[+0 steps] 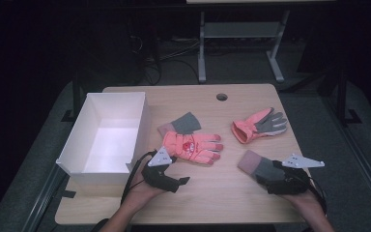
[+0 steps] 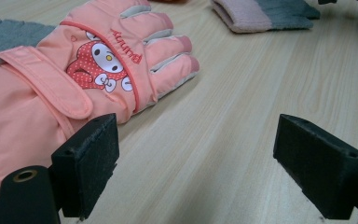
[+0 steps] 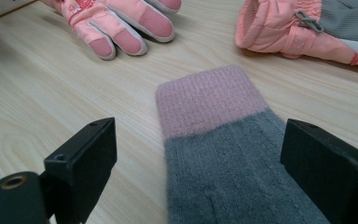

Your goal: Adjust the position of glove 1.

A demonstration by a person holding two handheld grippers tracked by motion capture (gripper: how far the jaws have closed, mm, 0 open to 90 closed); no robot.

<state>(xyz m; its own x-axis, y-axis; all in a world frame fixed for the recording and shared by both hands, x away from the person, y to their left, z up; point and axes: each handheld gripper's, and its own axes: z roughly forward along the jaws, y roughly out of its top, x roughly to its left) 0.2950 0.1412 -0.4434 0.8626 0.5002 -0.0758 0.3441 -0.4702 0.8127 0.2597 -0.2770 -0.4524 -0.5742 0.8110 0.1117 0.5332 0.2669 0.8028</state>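
Observation:
A pink ski glove [image 1: 193, 145] with a cartoon print lies at the table's middle, over a grey knit glove [image 1: 181, 123] with a pink cuff. My left gripper [image 1: 176, 181] stands open just in front of the ski glove. In the left gripper view the ski glove [image 2: 88, 70] lies beside the left jaw, and bare wood shows between the jaws of the gripper [image 2: 198, 149]. A second grey knit glove [image 1: 256, 166] lies at the front right. My right gripper [image 3: 198, 154] is open around this knit glove [image 3: 214, 107], its pads apart from the wool. Another pink and grey ski glove [image 1: 260, 124] lies further back.
An open white box [image 1: 108, 135] stands on the left side of the wooden table [image 1: 222, 193]. A cable hole [image 1: 221, 96] sits near the far edge. Beyond the table stand a metal desk frame [image 1: 241, 38] and floor cables.

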